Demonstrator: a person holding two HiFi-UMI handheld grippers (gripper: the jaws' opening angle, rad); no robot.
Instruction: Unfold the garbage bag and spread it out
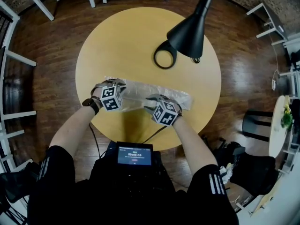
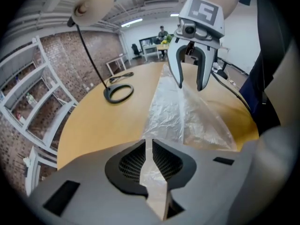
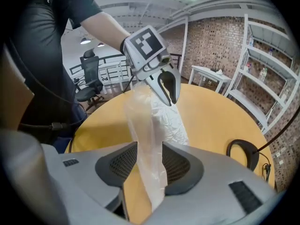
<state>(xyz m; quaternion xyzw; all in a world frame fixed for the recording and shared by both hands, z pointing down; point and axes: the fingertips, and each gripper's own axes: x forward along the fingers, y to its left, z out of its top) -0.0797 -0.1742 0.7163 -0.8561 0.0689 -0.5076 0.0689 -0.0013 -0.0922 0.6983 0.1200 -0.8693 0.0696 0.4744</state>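
Observation:
A clear, crinkled garbage bag point(image 1: 140, 90) lies as a long strip across the round wooden table point(image 1: 117, 41). My left gripper point(image 1: 114, 87) holds its left end; in the left gripper view the jaws point(image 2: 149, 146) are shut on a thin fold of the bag point(image 2: 180, 116). My right gripper point(image 1: 158, 101) is over the strip's near edge, right of centre. In the right gripper view its jaws point(image 3: 149, 158) stand apart, with a bunched band of bag point(image 3: 143, 125) running between them up to the left gripper point(image 3: 171, 100). The right gripper point(image 2: 190, 86) also shows open in the left gripper view.
A black desk lamp point(image 1: 190, 29) with a ring base point(image 1: 165, 57) stands on the table's far right part. A small screen point(image 1: 135, 154) sits at the person's waist. White shelving point(image 1: 14, 78) and chairs point(image 1: 267, 18) surround the table on the wooden floor.

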